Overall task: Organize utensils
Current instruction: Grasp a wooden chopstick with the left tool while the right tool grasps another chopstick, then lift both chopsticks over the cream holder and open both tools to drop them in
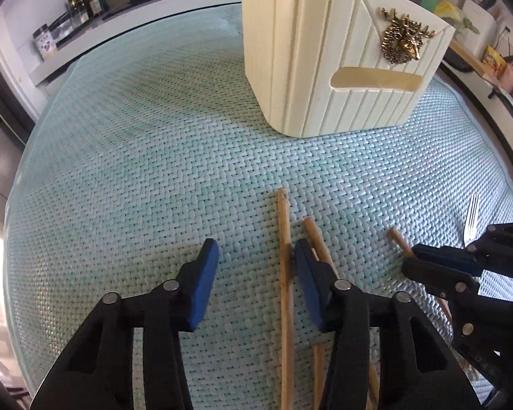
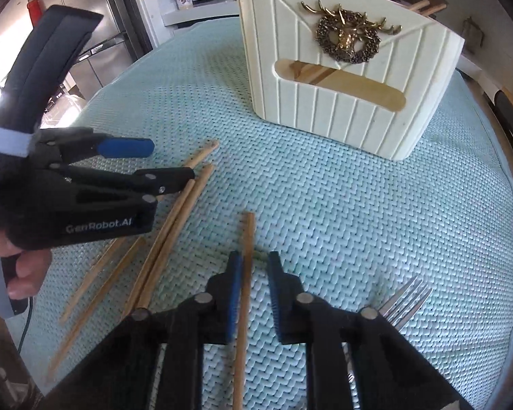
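Note:
A cream utensil holder [image 1: 328, 58] with a gold deer ornament stands on the woven mat; it also shows in the right wrist view [image 2: 342, 78], with chopstick tops sticking out. Several wooden chopsticks lie loose on the mat [image 2: 174, 215]. My left gripper [image 1: 256, 256] is open just above the mat; one chopstick [image 1: 285, 273] lies between its fingers, next to the right finger. My right gripper [image 2: 254, 266] is open with a single chopstick [image 2: 246, 239] between its pads, against the left pad. A metal fork [image 2: 405, 302] lies to its right, also in the left wrist view [image 1: 472, 218].
The light blue woven mat [image 1: 136, 153] covers the table. Bottles and jars [image 1: 82, 0] stand on a counter behind, and a steel fridge [image 2: 95, 34] is at far left. The left gripper shows in the right wrist view [image 2: 154, 160].

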`<state>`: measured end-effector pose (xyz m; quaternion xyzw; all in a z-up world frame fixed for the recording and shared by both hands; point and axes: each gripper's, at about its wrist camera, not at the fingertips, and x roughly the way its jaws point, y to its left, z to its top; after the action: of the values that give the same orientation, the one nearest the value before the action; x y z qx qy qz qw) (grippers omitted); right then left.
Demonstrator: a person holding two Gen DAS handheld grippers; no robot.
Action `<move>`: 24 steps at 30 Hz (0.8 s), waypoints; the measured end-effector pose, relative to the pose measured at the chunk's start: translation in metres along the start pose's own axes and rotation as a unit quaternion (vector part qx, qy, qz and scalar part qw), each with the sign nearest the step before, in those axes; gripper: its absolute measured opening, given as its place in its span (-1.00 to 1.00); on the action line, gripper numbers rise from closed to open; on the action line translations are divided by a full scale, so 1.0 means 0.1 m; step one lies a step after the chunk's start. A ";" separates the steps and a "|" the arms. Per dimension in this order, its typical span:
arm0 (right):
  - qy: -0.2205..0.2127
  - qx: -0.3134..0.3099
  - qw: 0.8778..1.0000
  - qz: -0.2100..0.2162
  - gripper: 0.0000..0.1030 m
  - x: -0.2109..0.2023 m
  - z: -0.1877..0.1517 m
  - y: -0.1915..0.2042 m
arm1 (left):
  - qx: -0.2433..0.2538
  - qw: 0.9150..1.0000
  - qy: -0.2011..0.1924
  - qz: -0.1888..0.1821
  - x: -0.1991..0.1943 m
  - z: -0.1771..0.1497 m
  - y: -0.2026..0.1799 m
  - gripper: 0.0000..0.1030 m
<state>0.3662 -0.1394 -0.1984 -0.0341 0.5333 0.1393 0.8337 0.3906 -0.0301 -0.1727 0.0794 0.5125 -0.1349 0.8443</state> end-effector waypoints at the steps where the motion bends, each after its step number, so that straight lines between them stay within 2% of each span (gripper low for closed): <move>1: -0.001 0.002 1.000 0.004 -0.88 0.00 0.01 0.00 | 0.004 1.000 -0.001 -0.001 -0.01 -0.01 -0.04 -0.45; 2: -0.002 0.003 1.000 0.008 -0.89 0.01 0.02 0.01 | 0.009 1.000 -0.003 -0.001 -0.03 -0.03 -0.08 -0.67; 4: -0.011 0.007 1.000 0.011 -0.88 0.01 0.02 0.01 | 0.017 1.000 -0.008 -0.003 -0.05 -0.06 -0.17 -0.86; 6: -0.019 0.018 1.000 0.017 -0.88 -0.02 0.00 -0.03 | 0.018 1.000 -0.019 0.003 -0.07 -0.10 -0.19 -0.88; 13: -0.079 0.061 0.994 0.054 -0.88 -0.51 -0.11 -0.24 | -0.025 0.998 -0.052 -0.013 -0.26 -0.21 -0.11 -0.91; 18: -0.131 0.073 0.986 0.075 -0.88 -1.03 -0.14 -0.30 | -0.037 0.993 -0.107 -0.027 -0.77 -0.23 -0.07 -0.91; 22: -0.171 0.070 0.979 0.084 -0.88 -1.42 -0.15 -0.29 | -0.039 0.985 -0.161 -0.039 -1.26 -0.31 0.02 -0.91; 24: -0.192 0.069 0.975 0.087 -0.88 -1.65 -0.27 -0.32 | -0.044 0.980 -0.185 -0.049 -1.43 -0.26 0.14 -0.91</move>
<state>0.2864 -0.2077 -0.0646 0.0979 0.3728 0.1781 0.9054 0.3100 0.0109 -0.0580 -0.0093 0.3559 -0.1660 0.9196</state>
